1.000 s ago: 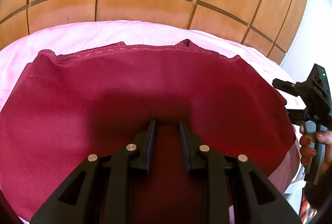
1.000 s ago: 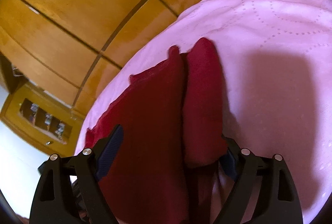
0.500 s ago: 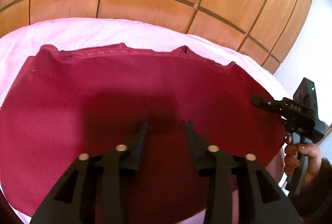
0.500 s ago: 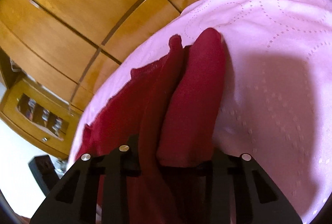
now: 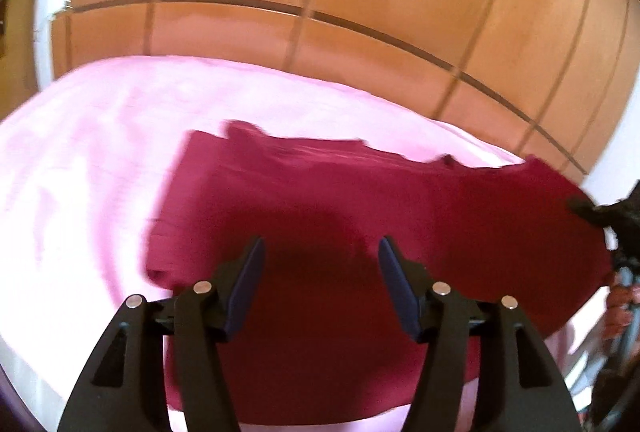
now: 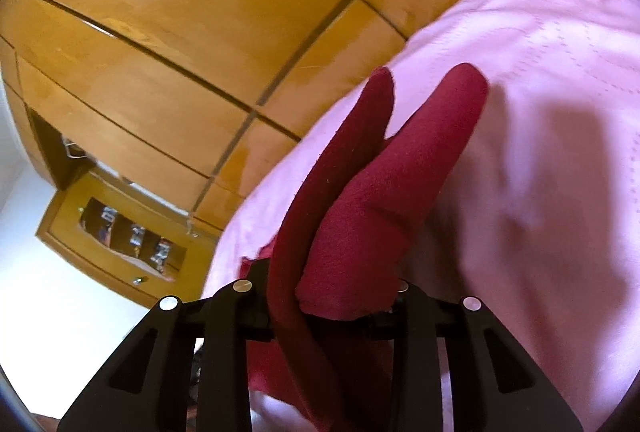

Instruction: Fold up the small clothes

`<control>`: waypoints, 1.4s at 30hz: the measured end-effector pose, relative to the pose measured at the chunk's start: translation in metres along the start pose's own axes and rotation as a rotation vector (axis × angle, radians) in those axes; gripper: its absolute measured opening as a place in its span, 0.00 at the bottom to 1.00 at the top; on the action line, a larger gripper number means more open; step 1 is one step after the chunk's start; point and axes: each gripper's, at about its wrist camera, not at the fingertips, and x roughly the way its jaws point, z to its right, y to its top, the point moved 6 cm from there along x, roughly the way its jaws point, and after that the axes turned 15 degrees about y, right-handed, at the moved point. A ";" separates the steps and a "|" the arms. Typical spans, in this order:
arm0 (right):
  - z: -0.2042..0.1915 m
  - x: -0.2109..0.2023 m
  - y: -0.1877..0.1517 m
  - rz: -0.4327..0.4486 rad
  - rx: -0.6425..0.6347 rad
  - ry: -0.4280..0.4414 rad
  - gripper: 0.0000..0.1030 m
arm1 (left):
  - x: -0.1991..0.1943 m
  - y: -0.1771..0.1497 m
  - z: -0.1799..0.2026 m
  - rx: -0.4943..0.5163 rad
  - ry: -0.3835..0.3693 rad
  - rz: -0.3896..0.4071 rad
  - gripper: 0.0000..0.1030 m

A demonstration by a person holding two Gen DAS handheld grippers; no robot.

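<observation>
While the right gripper (image 6: pixel 336 296) jaws pinch the red cloth (image 5: pixel 360 216) to fold it, the left gripper (image 5: pixel 320 264) jaws wait wide open, holding nothing.

A pink bedspread (image 5: pixel 100 160) lies before a glossy wooden panelled wall (image 6: pixel 168 44).

1. The cloth (image 5: pixel 360 200) was deep crimson, plain, with no print.
2. The bedspread (image 5: pixel 88 168) was pale pink, stitched with faint dotted curves.
3. The headboard (image 6: pixel 192 44) was glossy honey-orange wood, crossed by dark grooves into panels.
4. The left claw (image 5: pixel 320 252) was matte black, with dark blue pads and silver rivets.
5. The right claw (image 6: pixel 328 296) was black too, with silver rivets.
</observation>
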 end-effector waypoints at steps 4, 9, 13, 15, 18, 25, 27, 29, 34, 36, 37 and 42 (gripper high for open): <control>-0.028 0.015 0.003 -0.017 -0.004 0.047 0.28 | 0.001 -0.003 -0.026 -0.006 0.071 0.010 0.59; -0.069 0.046 0.000 -0.060 -0.033 0.112 0.28 | 0.022 -0.016 -0.038 -0.043 0.058 -0.069 0.61; -0.099 0.083 -0.010 -0.119 -0.077 0.139 0.28 | 0.026 -0.019 -0.034 -0.049 0.032 -0.077 0.66; -0.110 0.104 -0.019 -0.155 -0.090 0.153 0.28 | 0.028 -0.020 -0.033 -0.044 0.020 -0.081 0.68; -0.121 0.138 -0.037 -0.211 -0.118 0.155 0.28 | 0.029 -0.020 -0.035 -0.052 0.009 -0.086 0.68; -0.114 0.222 -0.094 -0.358 -0.184 0.087 0.28 | 0.028 -0.018 -0.047 -0.112 -0.034 -0.107 0.68; -0.104 0.239 -0.110 -0.404 -0.169 0.067 0.28 | 0.025 -0.016 -0.053 -0.137 -0.039 -0.102 0.68; -0.094 0.251 -0.124 -0.451 -0.151 0.056 0.33 | 0.022 -0.013 -0.058 -0.154 -0.040 -0.089 0.68; -0.104 0.238 -0.130 -0.442 -0.045 0.222 0.65 | 0.010 -0.005 -0.082 -0.231 -0.051 -0.041 0.71; -0.115 0.220 -0.122 -0.412 -0.071 0.279 0.65 | 0.005 -0.003 -0.088 -0.276 -0.089 -0.027 0.71; -0.118 0.207 -0.114 -0.374 -0.115 0.273 0.65 | 0.002 -0.001 -0.089 -0.298 -0.116 -0.022 0.71; -0.094 0.149 -0.081 -0.179 -0.291 -0.013 0.76 | -0.006 0.010 -0.079 -0.367 -0.305 -0.019 0.75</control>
